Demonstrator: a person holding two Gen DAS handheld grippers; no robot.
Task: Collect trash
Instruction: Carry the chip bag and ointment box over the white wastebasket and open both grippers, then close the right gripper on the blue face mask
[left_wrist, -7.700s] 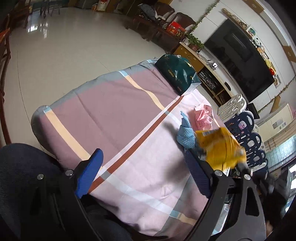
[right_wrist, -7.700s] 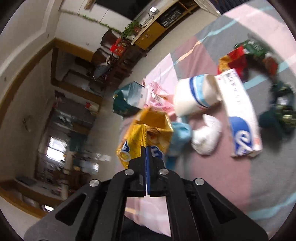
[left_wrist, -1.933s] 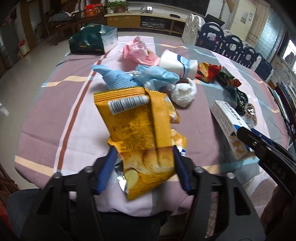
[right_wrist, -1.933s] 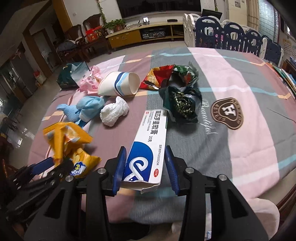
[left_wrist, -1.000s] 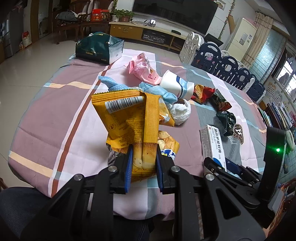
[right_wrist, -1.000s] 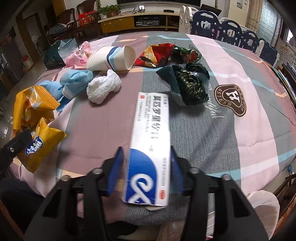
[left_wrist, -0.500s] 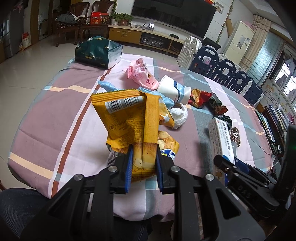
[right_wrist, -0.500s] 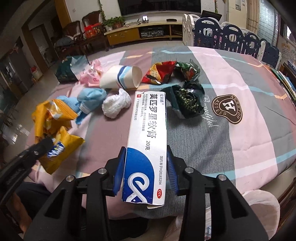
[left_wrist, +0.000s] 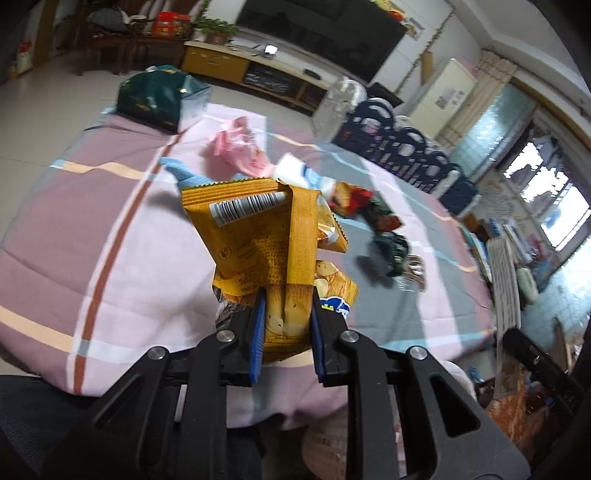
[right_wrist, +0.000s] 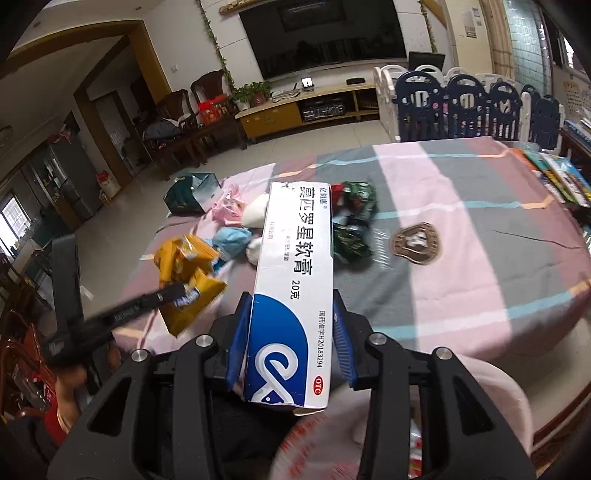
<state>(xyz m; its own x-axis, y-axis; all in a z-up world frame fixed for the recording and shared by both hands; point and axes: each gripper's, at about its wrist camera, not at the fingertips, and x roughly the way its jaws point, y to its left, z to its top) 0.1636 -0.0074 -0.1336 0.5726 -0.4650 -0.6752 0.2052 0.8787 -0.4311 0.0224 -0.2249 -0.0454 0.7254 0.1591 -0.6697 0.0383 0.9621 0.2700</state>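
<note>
Left wrist view: the left gripper (left_wrist: 286, 325) clamps a yellow snack bag (left_wrist: 266, 251) above the table's (left_wrist: 66, 236) near edge.
The right gripper (right_wrist: 290, 334) grips a white-and-blue box (right_wrist: 295, 280), seemingly lifted clear of the table.

Yellow chip bag (left_wrist: 266, 240), blue-and-white box (right_wrist: 291, 295), pink-grey striped tablecloth (left_wrist: 122, 236)

In the left wrist view the yellow snack bag (left_wrist: 266, 251) covers most of the paper cup (left_wrist: 295, 171) and blue cloth (left_wrist: 184, 175) behind it. The ointment box (right_wrist: 291, 295) hides part of the white wad (right_wrist: 254, 250) in the right wrist view. The dark wrappers (left_wrist: 391, 251) on the counter (left_wrist: 110, 221) are blurred, and the right tongs (left_wrist: 539, 365) are cut off at the frame's edge.
</note>
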